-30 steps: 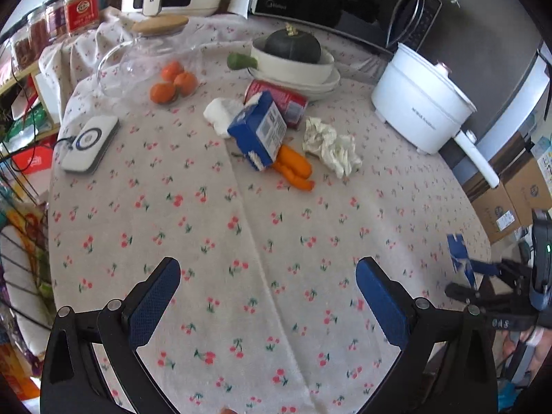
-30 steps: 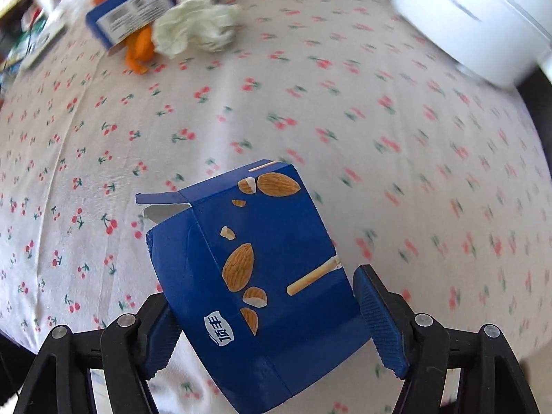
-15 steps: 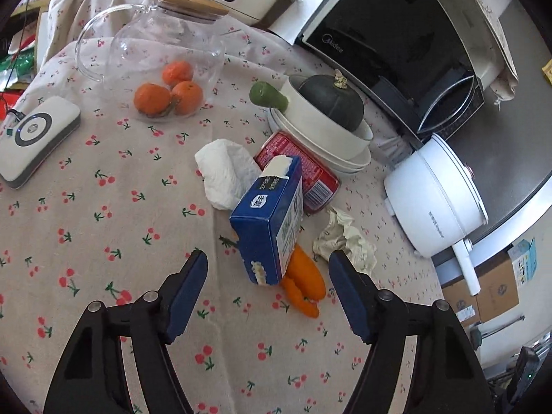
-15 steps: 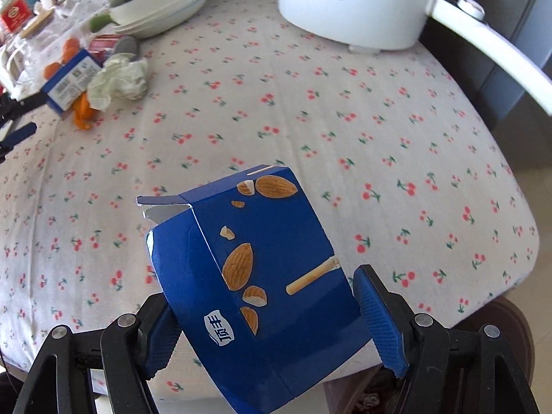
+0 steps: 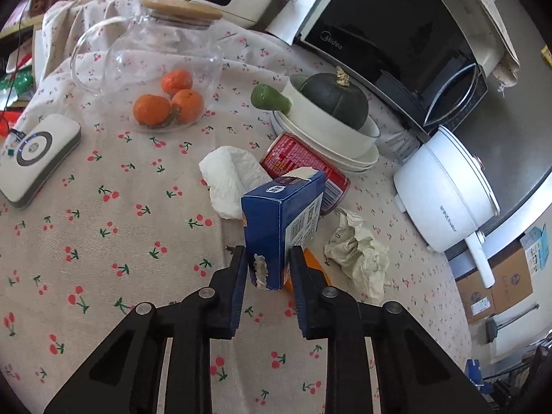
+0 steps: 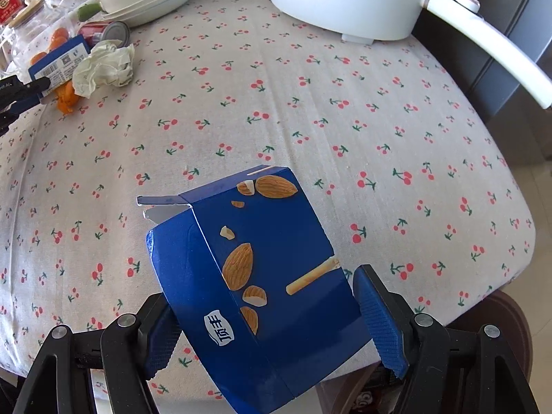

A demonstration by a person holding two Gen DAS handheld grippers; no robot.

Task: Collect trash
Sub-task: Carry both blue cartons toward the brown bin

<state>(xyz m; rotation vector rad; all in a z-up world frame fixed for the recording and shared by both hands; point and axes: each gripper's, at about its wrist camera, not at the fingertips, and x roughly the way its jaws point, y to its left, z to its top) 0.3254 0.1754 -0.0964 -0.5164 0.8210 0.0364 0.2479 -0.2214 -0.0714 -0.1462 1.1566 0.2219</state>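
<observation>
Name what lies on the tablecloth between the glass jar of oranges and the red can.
A crumpled white tissue lies between the glass jar and the red can, seen in the left wrist view.

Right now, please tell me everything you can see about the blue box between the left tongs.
The blue box is a small cardboard carton with a barcode and white label panel on one side and a small logo near its top. It stands roughly upright, slightly tilted, its top flap torn open and showing white. Behind it lie a white tissue and a red can; orange peel sits at its base. The left tongs are closing around its lower end.
</observation>
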